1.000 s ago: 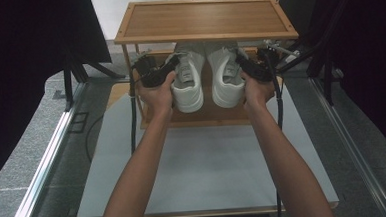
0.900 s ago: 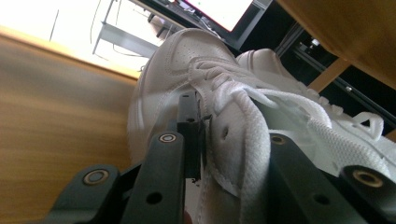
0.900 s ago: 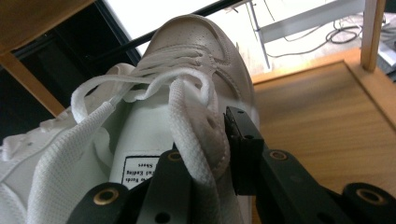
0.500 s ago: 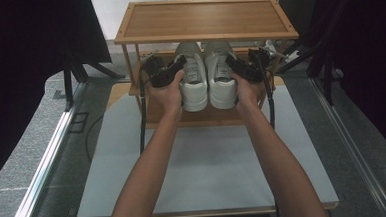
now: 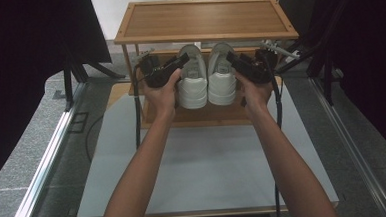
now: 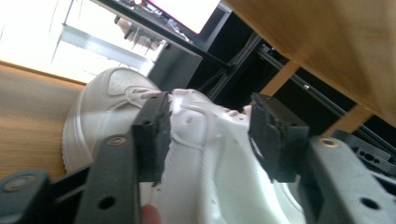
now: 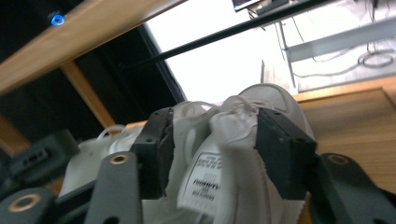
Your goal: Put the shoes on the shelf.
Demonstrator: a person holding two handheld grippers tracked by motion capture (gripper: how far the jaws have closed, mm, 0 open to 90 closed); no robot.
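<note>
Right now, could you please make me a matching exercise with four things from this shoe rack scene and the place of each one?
Things:
1. left shoe
2. right shoe
3. top shelf
4. white board

Places:
A. above both shoes
B. beside the right gripper
C. under the forearms
D. beside the left gripper

Pairs: 1-D, 2-B, 3-A, 4-C

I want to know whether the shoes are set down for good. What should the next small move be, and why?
Probably draw both grippers straight back. The left gripper and right gripper have just been opening, and the white shoes rest side by side on the lower shelf.
</note>
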